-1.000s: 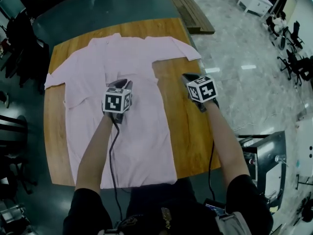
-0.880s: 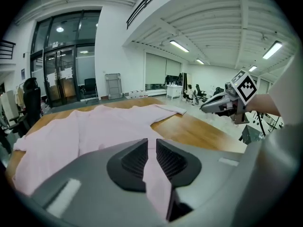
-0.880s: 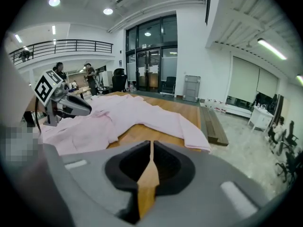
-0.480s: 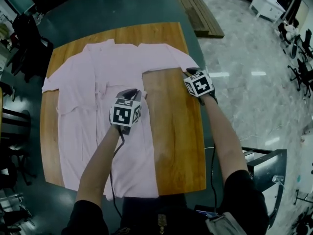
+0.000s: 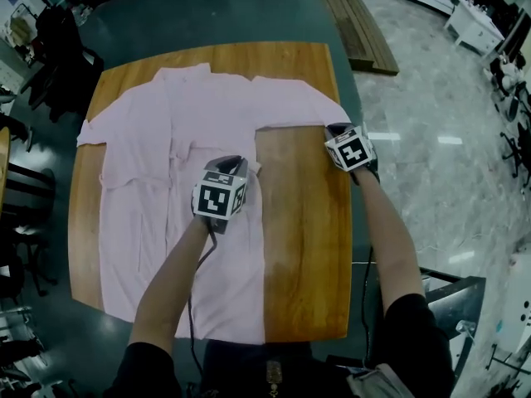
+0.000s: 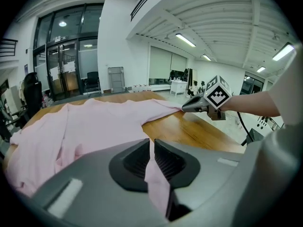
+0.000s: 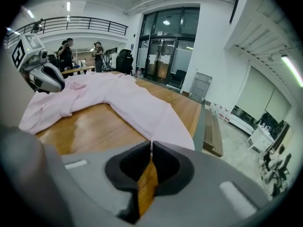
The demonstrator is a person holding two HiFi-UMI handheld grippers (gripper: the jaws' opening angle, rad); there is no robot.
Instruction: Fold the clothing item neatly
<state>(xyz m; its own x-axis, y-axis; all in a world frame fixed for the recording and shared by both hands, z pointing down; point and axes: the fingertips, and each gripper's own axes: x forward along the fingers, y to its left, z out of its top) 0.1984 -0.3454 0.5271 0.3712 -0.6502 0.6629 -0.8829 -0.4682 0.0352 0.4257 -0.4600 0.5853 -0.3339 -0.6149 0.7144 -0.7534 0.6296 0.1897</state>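
Head cam: high up, steeply down, whole brown wooden table (image 5: pixel 303 222) & spread pale-pink cloth shirt (image 5: pixel 166 131) in frame. Gripper cams: low, close behind own jaws, facing across tabletop; all share shirt.

A pale pink short-sleeved shirt (image 5: pixel 166 164) covers the left two-thirds of the rectangular wooden table (image 5: pixel 303 222). The table's right strip, nearer than the sleeve, lies bare and passable. Dark office chairs (image 5: pixel 54 44) crowd the table's left side. A stack of long brown wooden boards (image 5: pixel 365 23) lies beyond its far right corner. To the table's right, pale polished floor (image 5: pixel 448 181) stands open.
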